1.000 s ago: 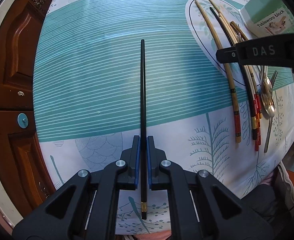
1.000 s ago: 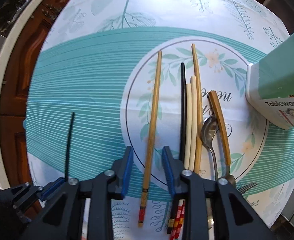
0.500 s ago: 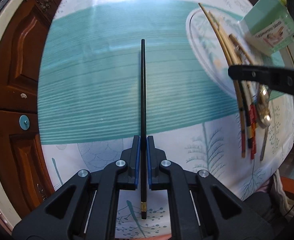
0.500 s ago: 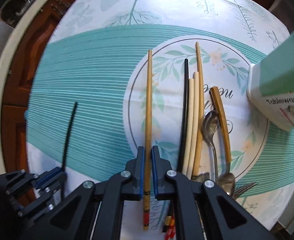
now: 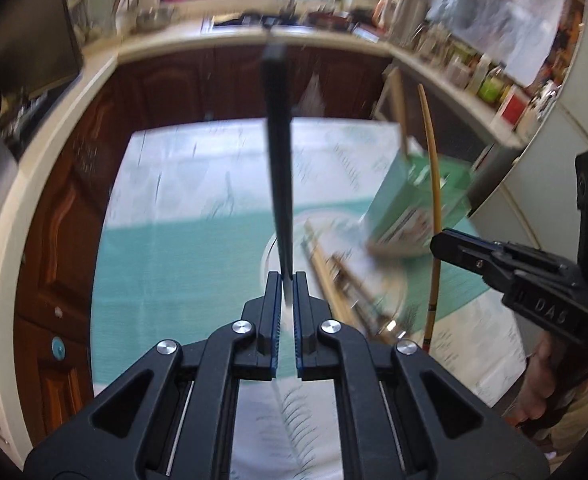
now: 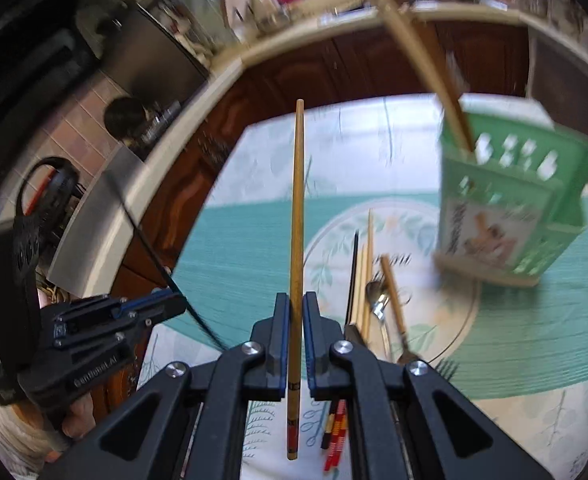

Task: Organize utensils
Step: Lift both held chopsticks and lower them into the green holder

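Left gripper [image 5: 288,280] clamps a slim black chopstick [image 5: 279,152], right gripper [image 6: 296,300] a tan wooden one [image 6: 297,216], both aimed toward the green slotted caddy [image 6: 510,200].

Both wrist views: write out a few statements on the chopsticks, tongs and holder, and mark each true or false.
1. The left tongs are shut on a black chopstick. True.
2. The right tongs are empty. False: they grip a tan chopstick.
3. The green utensil holder is empty. False: one wooden utensil already stands in it.
4. More chopsticks and a spoon lie on the tablecloth. True.
5. The holder lies on its side. False: it stands upright.
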